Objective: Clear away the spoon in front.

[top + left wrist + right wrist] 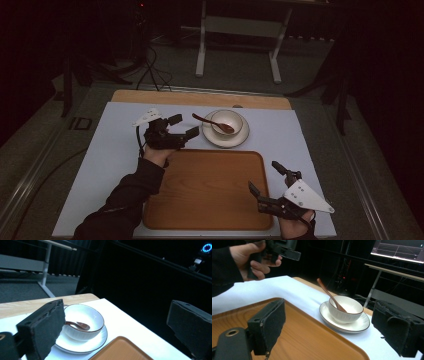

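Both grippers' fingers gape with nothing between them: the left gripper (183, 126) hovers just left of the bowl (226, 121) (spoon (212, 122) inside, saucer (226, 137) beneath), the right gripper (267, 178) over the tray (207, 192) nearer the person.

The wooden tray (210, 187) is bare, so there's loads of open room across the middle of the counter (300, 135), and the white strips left and right of it are free too. The only real obstacle is the bowl (227, 121) on its saucer (240, 137) just past the tray's far edge, with a spoon (212, 122) handle sticking out up-left toward the left gripper (183, 126).
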`<state>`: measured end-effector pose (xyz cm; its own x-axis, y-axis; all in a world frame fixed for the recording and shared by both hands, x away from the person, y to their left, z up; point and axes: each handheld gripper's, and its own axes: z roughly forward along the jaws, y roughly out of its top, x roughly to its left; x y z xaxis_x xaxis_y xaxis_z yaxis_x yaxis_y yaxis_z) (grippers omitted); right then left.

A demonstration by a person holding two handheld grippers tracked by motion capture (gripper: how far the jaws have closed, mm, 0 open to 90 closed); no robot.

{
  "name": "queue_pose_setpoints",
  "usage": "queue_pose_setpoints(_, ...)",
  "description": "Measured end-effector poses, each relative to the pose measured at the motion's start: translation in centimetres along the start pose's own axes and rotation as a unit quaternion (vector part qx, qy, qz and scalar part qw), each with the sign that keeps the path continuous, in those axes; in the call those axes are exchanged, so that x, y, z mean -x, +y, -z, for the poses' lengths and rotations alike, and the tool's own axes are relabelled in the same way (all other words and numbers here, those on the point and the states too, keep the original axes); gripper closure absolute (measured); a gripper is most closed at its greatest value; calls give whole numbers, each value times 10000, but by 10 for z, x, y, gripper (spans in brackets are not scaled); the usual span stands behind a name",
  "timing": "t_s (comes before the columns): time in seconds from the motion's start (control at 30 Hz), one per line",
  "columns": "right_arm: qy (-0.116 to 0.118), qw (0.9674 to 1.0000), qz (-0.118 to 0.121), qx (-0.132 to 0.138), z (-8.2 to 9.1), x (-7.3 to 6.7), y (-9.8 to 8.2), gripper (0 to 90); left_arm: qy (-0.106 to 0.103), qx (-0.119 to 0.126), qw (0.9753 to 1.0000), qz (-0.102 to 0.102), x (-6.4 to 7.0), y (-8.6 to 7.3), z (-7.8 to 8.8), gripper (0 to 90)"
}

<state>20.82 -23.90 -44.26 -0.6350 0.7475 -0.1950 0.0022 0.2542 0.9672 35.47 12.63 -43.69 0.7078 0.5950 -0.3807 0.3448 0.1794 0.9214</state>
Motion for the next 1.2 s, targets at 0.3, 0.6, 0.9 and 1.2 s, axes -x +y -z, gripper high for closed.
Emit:
queue_pose_setpoints(0.3,-23,10000,-5,-31,-1,0,-1,118,72,193,9980,598,-13,-12,-16,56)
queue_pose_setpoints(0.6,-13,10000,-12,-91,-2,1,-2,118,669,483,9894,1195,-30,-25,-30,109)
queue_pose_setpoints(0.9,57,9998,-103,-134,-2,2,-3,119,1302,795,9741,1670,-42,-40,-42,169)
queue_pose_setpoints(1.2,89,9998,-147,-129,-2,3,-3,120,1412,789,9670,1968,-46,-52,-59,189)
